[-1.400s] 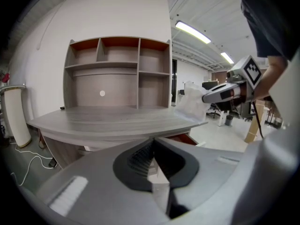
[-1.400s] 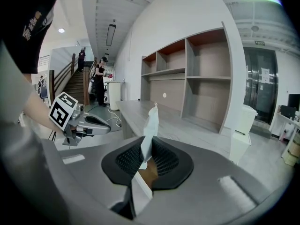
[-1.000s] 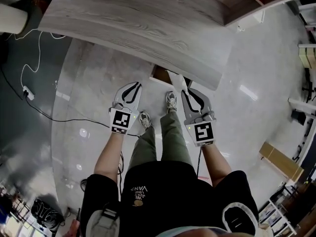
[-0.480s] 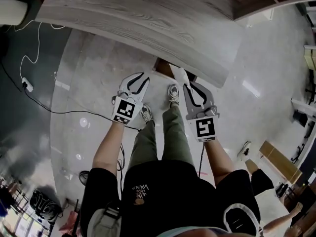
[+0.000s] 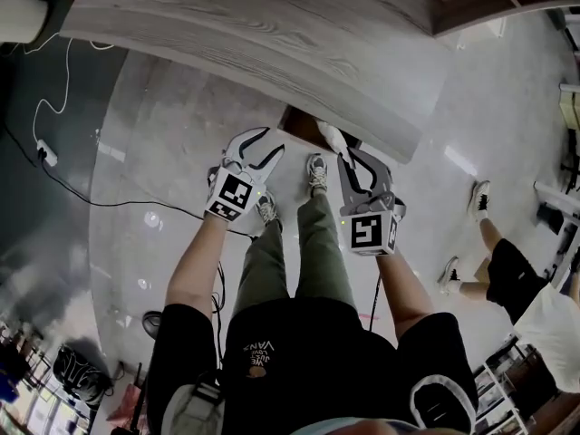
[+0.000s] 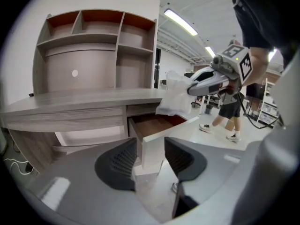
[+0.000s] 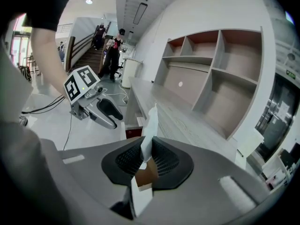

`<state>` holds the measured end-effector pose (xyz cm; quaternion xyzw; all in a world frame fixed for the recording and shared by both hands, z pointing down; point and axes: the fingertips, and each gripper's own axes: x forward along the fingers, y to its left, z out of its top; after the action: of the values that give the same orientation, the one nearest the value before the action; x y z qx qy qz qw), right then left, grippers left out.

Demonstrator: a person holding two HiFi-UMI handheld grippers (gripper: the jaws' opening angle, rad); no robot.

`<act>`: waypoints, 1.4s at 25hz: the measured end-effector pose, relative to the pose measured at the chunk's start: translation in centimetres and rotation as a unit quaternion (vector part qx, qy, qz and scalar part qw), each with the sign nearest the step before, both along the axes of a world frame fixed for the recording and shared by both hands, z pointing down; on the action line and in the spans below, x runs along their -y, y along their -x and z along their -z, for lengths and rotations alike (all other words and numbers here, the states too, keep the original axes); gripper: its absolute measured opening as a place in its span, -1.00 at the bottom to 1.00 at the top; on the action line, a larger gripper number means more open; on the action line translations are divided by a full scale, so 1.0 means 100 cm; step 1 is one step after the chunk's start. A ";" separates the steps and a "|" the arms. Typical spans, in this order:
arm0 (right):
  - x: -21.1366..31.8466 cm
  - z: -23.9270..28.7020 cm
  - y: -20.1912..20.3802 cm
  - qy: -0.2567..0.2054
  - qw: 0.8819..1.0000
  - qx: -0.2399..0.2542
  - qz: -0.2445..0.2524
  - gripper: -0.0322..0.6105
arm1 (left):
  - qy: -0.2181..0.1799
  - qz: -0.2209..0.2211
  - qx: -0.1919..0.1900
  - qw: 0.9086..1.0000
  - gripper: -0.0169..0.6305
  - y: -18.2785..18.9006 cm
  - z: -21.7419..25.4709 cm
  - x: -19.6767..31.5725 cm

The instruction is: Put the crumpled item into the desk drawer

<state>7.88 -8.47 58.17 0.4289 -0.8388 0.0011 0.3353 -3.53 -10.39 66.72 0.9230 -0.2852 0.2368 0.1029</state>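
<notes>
R claw [image 7: 148,158] is pinching crumpled white plastic item [image 7: 150,118] over open brown-lined drawer [image 6: 157,124], L claw [image 6: 150,157] just opening, drawer front [image 6: 151,146] loose between jaws; should be lowering item fully inside before releasing.

- A desk [image 5: 272,34] spans the top of the head view, ahead of the person.
- A shelf unit [image 6: 93,46] stands on the back of the desk.
- An open drawer [image 5: 304,127] juts out from under the desk's front edge, just beyond the person's forward shoe [image 5: 314,172].
- The crumpled item [image 5: 328,137] sits between the jaws of the right gripper [image 5: 352,159], over the drawer's right side.
- A power strip [image 5: 47,156] lies on the floor [image 5: 163,125], far left.
- A second person [image 5: 521,279] stands well apart, at the right.
</notes>
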 end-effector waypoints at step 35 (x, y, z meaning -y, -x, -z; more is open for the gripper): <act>0.020 -0.055 0.026 0.046 0.999 0.010 0.013 -0.77 | 0.016 -0.005 -0.013 1.000 -0.26 -0.009 -0.018 0.002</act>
<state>5.30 -10.51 63.62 0.4021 -0.8469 0.0393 0.3458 -2.59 -10.63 68.51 0.9256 -0.2754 0.2303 0.1202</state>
